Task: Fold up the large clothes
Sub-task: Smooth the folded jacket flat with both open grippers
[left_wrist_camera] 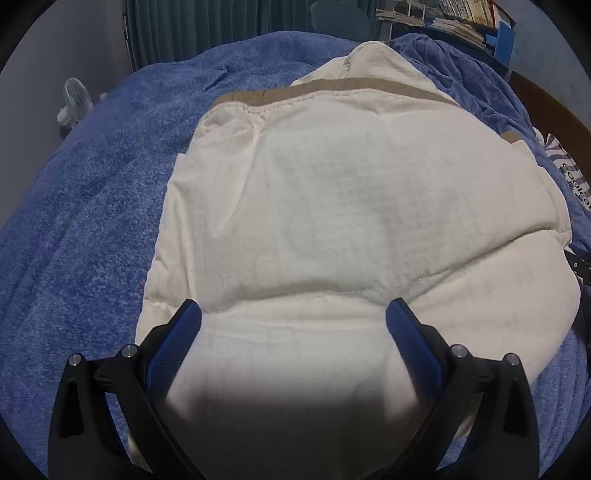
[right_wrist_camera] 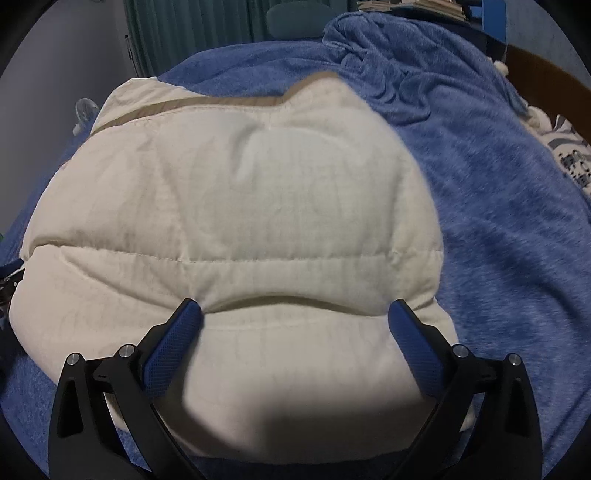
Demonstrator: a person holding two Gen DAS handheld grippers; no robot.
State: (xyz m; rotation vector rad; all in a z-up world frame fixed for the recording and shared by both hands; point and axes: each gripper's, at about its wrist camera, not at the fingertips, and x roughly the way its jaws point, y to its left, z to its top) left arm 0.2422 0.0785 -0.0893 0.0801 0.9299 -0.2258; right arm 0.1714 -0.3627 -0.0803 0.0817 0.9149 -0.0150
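Observation:
A cream quilted padded garment (left_wrist_camera: 332, 192) with a tan band along its far edge lies folded on a blue blanket (left_wrist_camera: 92, 184). It also fills the right wrist view (right_wrist_camera: 240, 206). My left gripper (left_wrist_camera: 293, 310) is open, its blue-padded fingers spread over the garment's near left part. My right gripper (right_wrist_camera: 295, 310) is open over the near right part, fingers spread just above a stitched seam. Neither holds fabric. The tip of the right gripper shows at the right edge of the left wrist view (left_wrist_camera: 580, 262).
The blue blanket (right_wrist_camera: 498, 221) covers the bed and bunches at the far right. A patterned pillow (left_wrist_camera: 572, 170) lies at the right edge. A small fan (left_wrist_camera: 74, 99), green curtains (left_wrist_camera: 192, 26) and a bookshelf (left_wrist_camera: 454, 18) stand beyond.

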